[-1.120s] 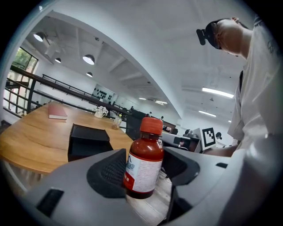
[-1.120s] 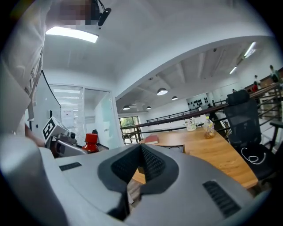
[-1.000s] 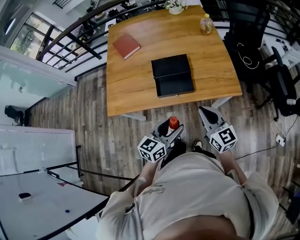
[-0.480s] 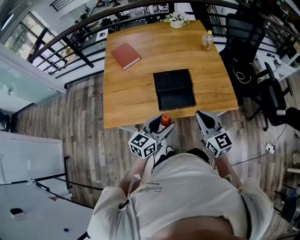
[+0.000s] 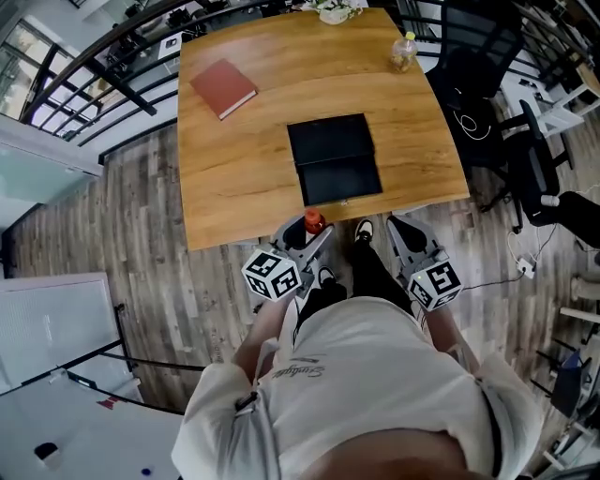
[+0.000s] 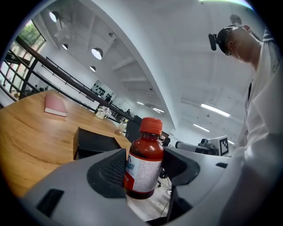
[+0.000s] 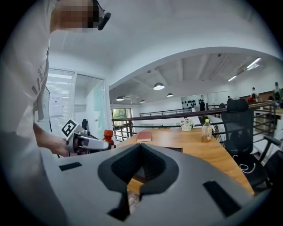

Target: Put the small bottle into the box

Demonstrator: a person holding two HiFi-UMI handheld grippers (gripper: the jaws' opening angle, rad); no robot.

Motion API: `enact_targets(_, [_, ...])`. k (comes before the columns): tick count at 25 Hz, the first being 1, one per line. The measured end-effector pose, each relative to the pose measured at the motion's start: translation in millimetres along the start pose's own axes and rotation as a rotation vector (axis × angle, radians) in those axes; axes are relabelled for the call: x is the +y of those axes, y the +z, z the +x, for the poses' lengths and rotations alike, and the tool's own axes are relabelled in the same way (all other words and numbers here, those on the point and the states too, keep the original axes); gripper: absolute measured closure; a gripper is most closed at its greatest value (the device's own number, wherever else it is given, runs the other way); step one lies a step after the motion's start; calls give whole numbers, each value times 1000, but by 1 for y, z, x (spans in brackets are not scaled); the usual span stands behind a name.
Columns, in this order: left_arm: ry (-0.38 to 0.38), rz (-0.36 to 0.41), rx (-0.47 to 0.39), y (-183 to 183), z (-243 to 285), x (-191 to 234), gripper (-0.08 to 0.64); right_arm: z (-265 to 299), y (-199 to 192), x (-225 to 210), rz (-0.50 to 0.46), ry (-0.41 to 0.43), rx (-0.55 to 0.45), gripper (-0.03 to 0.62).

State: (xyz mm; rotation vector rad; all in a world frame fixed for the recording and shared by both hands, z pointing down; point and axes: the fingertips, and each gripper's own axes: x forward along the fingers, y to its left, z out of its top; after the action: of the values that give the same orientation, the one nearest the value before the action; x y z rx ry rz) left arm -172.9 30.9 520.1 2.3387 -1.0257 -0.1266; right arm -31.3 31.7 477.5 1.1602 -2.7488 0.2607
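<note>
The small bottle point(image 5: 313, 222), dark red with a red cap and a white label, stands upright between the jaws of my left gripper point(image 5: 308, 234), which is shut on it just in front of the table's near edge. In the left gripper view the small bottle point(image 6: 143, 163) fills the middle, gripped by the left gripper point(image 6: 143, 171), with the black box point(image 6: 93, 141) beyond it. The black box point(image 5: 335, 159) lies open on the wooden table point(image 5: 234, 169). My right gripper point(image 5: 399, 231) hovers to the right, holding nothing. Its pads meet in the right gripper view point(image 7: 140, 148).
A red book point(image 5: 223, 88) lies at the table's far left, a yellow drink bottle point(image 5: 404, 52) at the far right, flowers point(image 5: 333, 9) at the back edge. Black office chairs point(image 5: 487, 84) stand to the right. Railings run behind the table.
The person has stepped toward the table. Both grippers now sit closer to its near edge, the left one still holding the bottle.
</note>
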Motion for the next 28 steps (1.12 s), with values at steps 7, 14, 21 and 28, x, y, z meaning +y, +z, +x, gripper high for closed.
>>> enact_targets(7, [3,-74,-42,22,30,9,308,40,3,-27,44,65,-30,597])
enact_targets(14, [57,-48,-49,76,83,35,308,94,31,-87,30,107,-103,597])
enact_targets(21, [102,-59,-45,98,135,51,308,123,29,-164,52,109,-104,597])
enact_targets(28, [146,-61,-7,102,173,67,308,142,22,-222,89,92,-114,598])
